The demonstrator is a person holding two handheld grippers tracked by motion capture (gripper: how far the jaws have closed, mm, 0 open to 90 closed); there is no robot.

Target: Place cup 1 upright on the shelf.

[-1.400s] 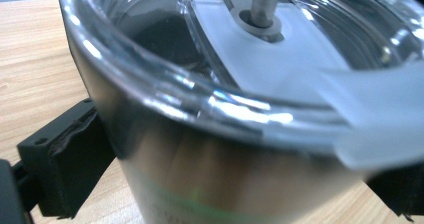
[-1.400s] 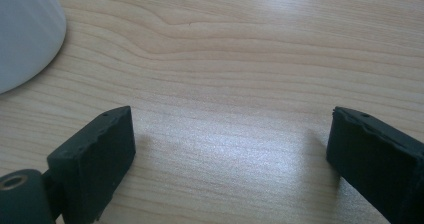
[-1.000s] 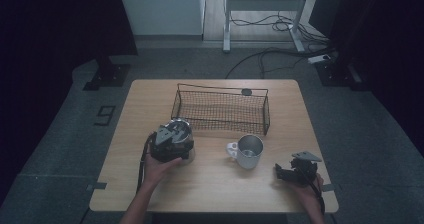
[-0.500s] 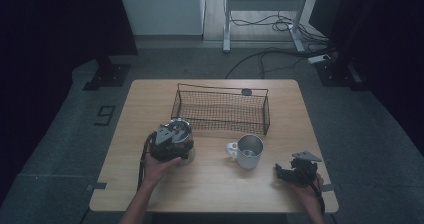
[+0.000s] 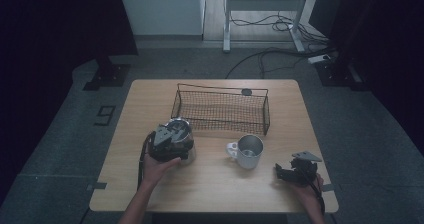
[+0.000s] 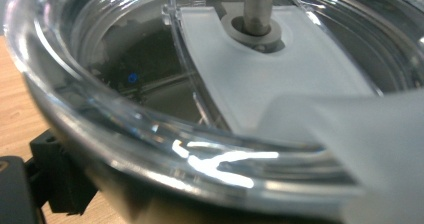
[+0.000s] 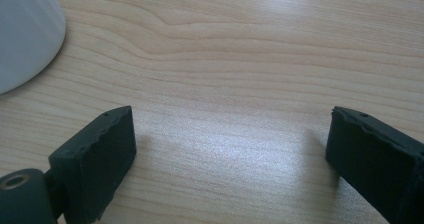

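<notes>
**Tumbler grab at the near left of the table, other hand parked**

Tumbler [image 5: 181, 125] stands upright on the table [image 5: 150, 99], near the left front, just in front of the wire basket's [image 5: 220, 90] left corner. The left gripper [image 5: 172, 140] sits over and around it from the person's side, with the left hand [image 5: 157, 168] behind it. Its jaws have just been closing with the tumbler between them. From the left gripper view I'd say it's now clamped on the body just under the rim. One black jaw sits right against the steel wall at the lower left. Coming in from the side makes sense, since the top is taken up by the clear lid [image 6: 280, 79] and a metal straw [image 6: 257, 4] poking through it.

The right gripper [image 5: 282, 173] rests low at the near right of the table, jaws wide apart with bare wood between them. It's holding nothing and looks parked out of the way. The steel mug [image 5: 248, 151] with a white handle stands between the two grippers, near the basket's right front corner.

Stuff I can't make out:
- The left gripper's second jaw is hidden behind the tumbler, so how firm the grip is remains a guess.
- The gripper covers most of the tumbler in the high view.
- I can't tell whether the tumbler has anything inside, with all the reflections on the lid.
- The mug is just a white sliver at the corner of the right gripper view.
</notes>
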